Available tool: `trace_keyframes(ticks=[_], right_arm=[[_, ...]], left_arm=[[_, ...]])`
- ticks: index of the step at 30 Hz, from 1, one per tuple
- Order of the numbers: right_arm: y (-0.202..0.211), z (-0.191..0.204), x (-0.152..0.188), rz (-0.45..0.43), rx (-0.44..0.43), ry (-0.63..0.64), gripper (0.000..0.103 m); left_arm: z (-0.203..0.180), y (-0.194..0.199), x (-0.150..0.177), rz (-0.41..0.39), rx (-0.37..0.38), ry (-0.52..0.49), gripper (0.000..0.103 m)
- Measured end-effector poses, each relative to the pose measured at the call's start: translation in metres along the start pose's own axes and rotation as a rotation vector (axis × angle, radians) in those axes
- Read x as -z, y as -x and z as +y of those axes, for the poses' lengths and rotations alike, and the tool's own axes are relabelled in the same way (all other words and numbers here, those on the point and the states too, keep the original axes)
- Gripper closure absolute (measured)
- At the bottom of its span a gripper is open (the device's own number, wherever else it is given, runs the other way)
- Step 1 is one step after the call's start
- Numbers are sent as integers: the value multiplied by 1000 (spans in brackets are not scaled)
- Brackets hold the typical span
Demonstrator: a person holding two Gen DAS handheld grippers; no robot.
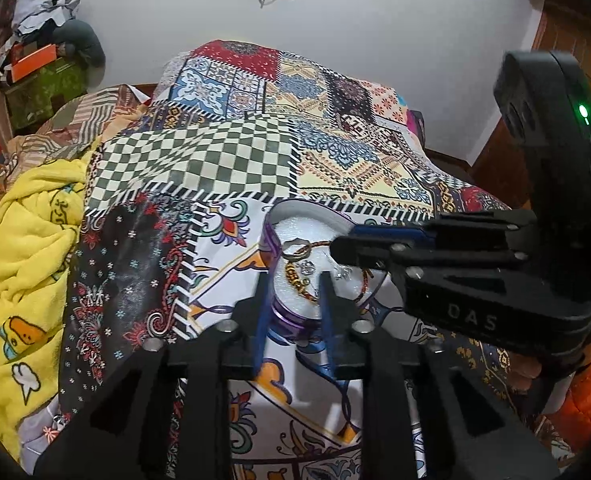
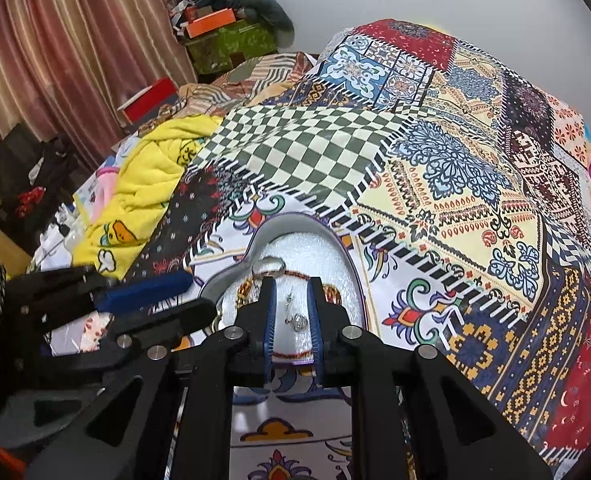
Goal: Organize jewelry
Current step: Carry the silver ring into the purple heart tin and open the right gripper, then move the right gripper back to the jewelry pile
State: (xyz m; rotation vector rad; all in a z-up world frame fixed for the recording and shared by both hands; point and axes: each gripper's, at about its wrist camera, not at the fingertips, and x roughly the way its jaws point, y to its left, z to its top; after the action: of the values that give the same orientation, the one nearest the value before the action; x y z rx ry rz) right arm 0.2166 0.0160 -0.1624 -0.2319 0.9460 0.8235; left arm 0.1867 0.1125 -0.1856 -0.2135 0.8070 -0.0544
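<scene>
Here: heart-shaped box, white foam lining, beaded bracelet; both jaws narrow, empty.

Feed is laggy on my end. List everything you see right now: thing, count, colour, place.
Heart-shaped box: one, purple rim, white foam lining, open on the bedspread.
Ring: one, metallic, at the box's notch end.
Bead bracelets: at least two, red and gold, on the foam.
Small silver pieces: a few, on the foam; type unclear.
Bedspread: one, multicolour patchwork, covers the bed.
Yellow blanket: one, cartoon print, left of the bed.
Orange box: one, on the pile by the wall.
Red box: one, near the curtain.
Curtain: pink striped, far left.
Left gripper: black, blue pads, open at the box's side.
Right gripper: same, open above the silver pieces.
</scene>
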Motion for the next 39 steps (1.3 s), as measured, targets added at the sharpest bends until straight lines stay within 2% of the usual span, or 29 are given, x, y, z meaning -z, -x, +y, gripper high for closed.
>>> trace_keyframes(ticks=[7,13,19,23,29,39], right_arm=[[27,-4,5,-46,50,0,84],[66,-18,16,-94,121,-27,82],[95,-34,36,-124,197,-56,69],[108,-49,54,-121,237,-92,69],[118,-73,80,-89,260,-159,69],[113,-99,115,-38,227,-239,68]], left_arm=[[-3,11,-4,-10,-20,-6,74],[-16,26,-5,-26,-27,-30,70],[-33,34,-2,-18,-21,-55,67],[-48,35,0,-3,-10,-76,61],[-75,21,9,52,31,-102,59],[-116,-31,27,186,68,-177,58]])
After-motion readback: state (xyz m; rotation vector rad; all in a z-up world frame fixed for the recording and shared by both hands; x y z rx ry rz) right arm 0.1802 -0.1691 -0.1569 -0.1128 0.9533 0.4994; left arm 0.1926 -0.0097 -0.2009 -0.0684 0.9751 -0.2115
